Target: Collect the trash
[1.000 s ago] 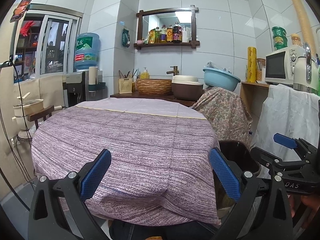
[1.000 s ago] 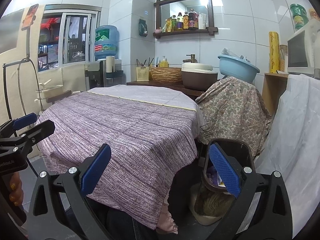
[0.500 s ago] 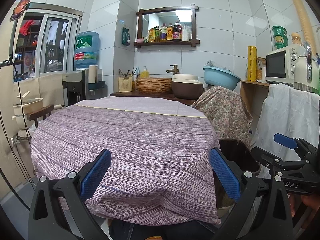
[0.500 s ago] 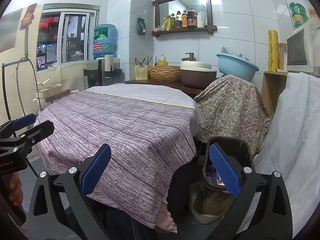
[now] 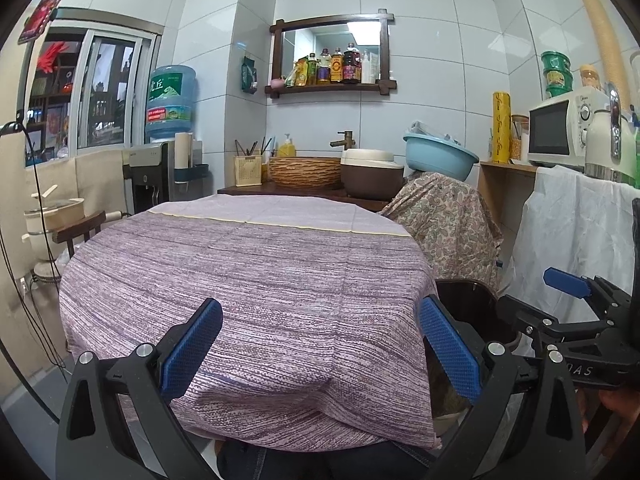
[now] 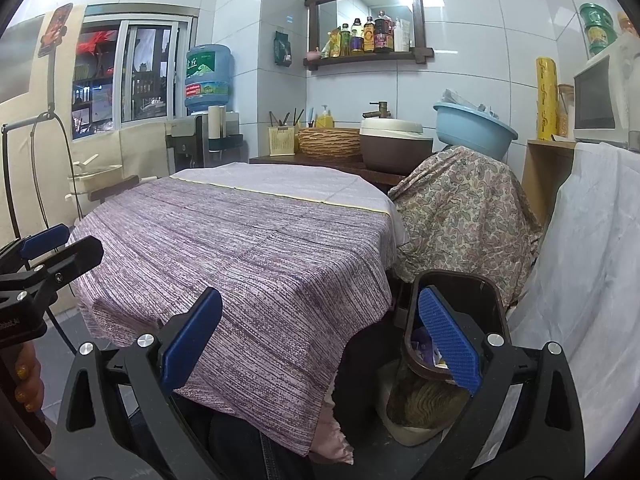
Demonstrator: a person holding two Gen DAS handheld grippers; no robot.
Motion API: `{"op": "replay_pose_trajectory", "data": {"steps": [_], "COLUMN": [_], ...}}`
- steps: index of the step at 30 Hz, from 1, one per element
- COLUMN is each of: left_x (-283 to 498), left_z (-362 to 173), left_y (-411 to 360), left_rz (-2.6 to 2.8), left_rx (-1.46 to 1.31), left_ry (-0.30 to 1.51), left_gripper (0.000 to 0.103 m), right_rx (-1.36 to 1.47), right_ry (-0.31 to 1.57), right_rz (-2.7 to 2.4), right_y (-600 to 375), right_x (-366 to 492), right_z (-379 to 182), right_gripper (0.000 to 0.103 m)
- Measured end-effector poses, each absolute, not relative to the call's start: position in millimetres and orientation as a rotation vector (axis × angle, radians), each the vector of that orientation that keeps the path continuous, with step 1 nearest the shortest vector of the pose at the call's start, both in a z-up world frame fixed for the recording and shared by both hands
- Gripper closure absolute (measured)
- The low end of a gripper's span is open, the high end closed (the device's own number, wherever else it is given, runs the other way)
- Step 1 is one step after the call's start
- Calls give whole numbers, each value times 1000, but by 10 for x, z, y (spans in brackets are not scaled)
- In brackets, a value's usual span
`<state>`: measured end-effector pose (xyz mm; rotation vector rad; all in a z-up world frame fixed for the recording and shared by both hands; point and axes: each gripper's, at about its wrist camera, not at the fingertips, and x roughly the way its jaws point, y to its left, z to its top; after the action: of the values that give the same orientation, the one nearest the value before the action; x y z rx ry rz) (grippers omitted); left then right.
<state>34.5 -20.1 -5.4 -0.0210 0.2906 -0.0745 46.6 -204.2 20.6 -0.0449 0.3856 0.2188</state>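
From the left wrist, the left gripper gapes wide above the near edge of the purple-clothed table, while from the right wrist the right gripper (equally wide, empty) faces the trash bin on the floor by the table's right edge.

Round table under a purple woven cloth, pale band at its far edge. Water dispenser at ten o'clock, carrying a blue bottle. Wooden counter at twelve o'clock: utensil holder, yellow soap bottle, wicker basket, brown-and-cream pot, brass tap. Mirror shelf above, with bottles (labels unreadable). Blue basin at one o'clock atop a paisley-draped shape. Microwave, yellow roll and white sheet at two o'clock.
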Motion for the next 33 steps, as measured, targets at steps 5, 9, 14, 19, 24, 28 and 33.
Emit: {"op": "replay_pose_trajectory", "data": {"steps": [5, 9, 14, 19, 24, 28, 33], "left_x": [355, 360, 363, 360, 361, 366, 366], "left_z": [-60, -59, -58, -57, -53, -53, -55], "left_y": [-213, -200, -196, -194, -204, -195, -194], "left_rz": [-78, -76, -74, -74, -75, -75, -75], "left_rx": [-23, -31, -31, -34, -30, -31, -27], "left_ry": [298, 301, 301, 300, 297, 297, 299], "left_gripper": [5, 5, 5, 5, 5, 5, 5], "right_rx": [-46, -45, -42, -43, -43, -43, -42], "right_ry": [384, 383, 385, 384, 385, 386, 386], "right_rz": [220, 220, 219, 219, 218, 218, 219], "right_y": [-2048, -2046, -2054, -2058, -2059, -2056, -2061], "right_x": [461, 461, 463, 467, 467, 467, 472], "right_z": [207, 208, 204, 205, 206, 206, 206], "right_gripper": [6, 6, 6, 6, 6, 6, 6]}}
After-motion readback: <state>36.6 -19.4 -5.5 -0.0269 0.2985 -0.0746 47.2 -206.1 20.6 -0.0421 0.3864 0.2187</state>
